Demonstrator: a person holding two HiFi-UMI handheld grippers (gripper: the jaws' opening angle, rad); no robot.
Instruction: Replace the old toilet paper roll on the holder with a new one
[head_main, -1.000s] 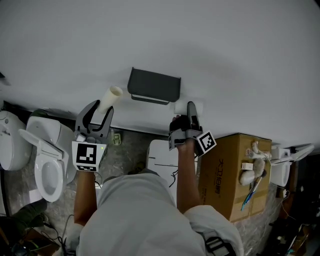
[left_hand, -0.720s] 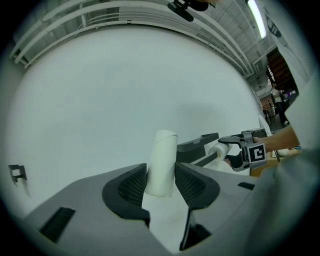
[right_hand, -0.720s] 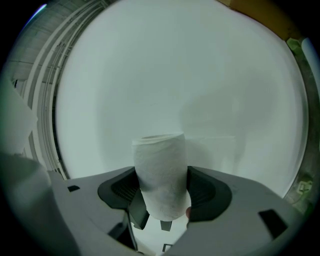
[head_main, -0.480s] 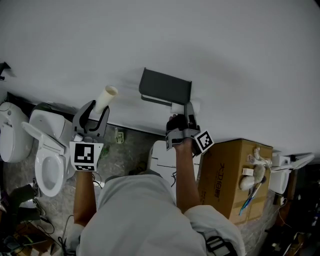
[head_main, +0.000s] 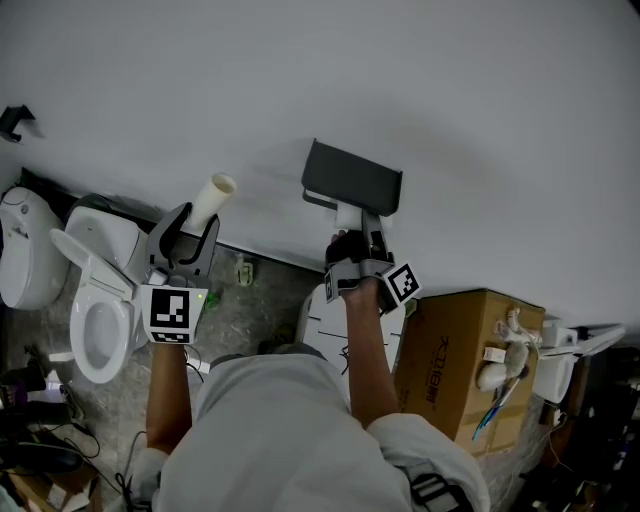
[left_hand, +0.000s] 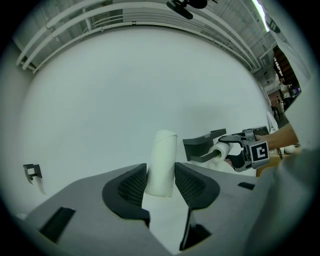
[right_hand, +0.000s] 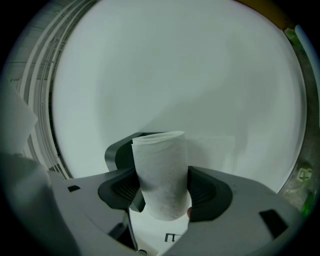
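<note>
In the head view my left gripper (head_main: 195, 222) is shut on the empty cardboard tube (head_main: 215, 196), held left of the dark grey holder (head_main: 352, 180) on the white wall. The tube (left_hand: 162, 162) stands upright between the left gripper's (left_hand: 160, 182) pads. My right gripper (head_main: 360, 232) is shut on the new white toilet paper roll (head_main: 348, 214), right under the holder. In the right gripper view the roll (right_hand: 162, 175) fills the gap in the right gripper (right_hand: 161, 192), with the holder (right_hand: 117, 150) just behind it. The left gripper view also shows the holder (left_hand: 202, 147) and that roll (left_hand: 221, 149).
Two white toilets (head_main: 95, 320) (head_main: 25, 260) stand at the lower left. A white fixture (head_main: 330, 325) sits below the holder, with a cardboard box (head_main: 460, 360) bearing small items to its right. A black hook (head_main: 15, 120) is on the wall at far left.
The right gripper has carried the new roll leftwards from beside the holder to right beneath it. The left gripper with the tube has drawn away from the holder to the left.
</note>
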